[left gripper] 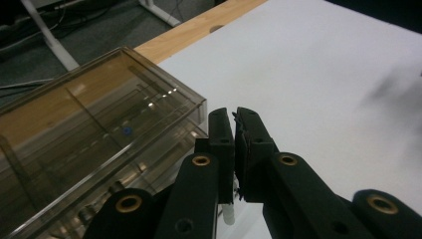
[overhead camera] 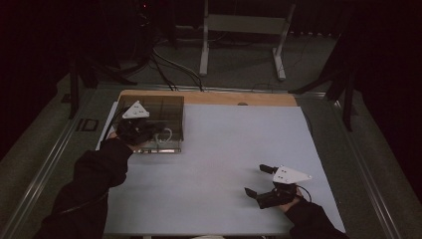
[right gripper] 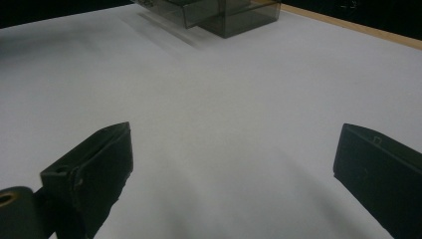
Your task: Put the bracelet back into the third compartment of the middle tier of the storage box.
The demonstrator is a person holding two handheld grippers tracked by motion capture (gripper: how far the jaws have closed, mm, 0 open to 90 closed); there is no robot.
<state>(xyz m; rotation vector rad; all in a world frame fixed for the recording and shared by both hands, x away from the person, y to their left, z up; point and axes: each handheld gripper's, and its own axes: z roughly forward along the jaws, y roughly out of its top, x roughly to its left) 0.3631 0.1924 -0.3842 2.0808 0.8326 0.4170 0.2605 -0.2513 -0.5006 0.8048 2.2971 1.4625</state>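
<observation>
A smoked clear plastic box [overhead camera: 159, 110] [left gripper: 74, 129] stands at the table's far left, with a low drawer [overhead camera: 160, 148] [right gripper: 179, 10] drawn out toward the person. My left gripper [overhead camera: 152, 132] [left gripper: 235, 113] is beside the box's front corner, jaws pressed together. A white loop handle [overhead camera: 165, 134] curves out by its tips, and a white bit [left gripper: 228, 215] shows under the jaws. My right gripper [overhead camera: 255, 179] [right gripper: 234, 149] rests low over the white table [overhead camera: 224, 144] at the near right. It is wide open with nothing between the jaws. The box [right gripper: 244, 15] lies far ahead of it.
A wooden strip [overhead camera: 214, 98] [left gripper: 199, 30] runs along the table's far edge. Beyond it on the floor are a white stand [overhead camera: 244, 30] and dark cables [overhead camera: 169, 64]. Metal rails border the table's left and right sides.
</observation>
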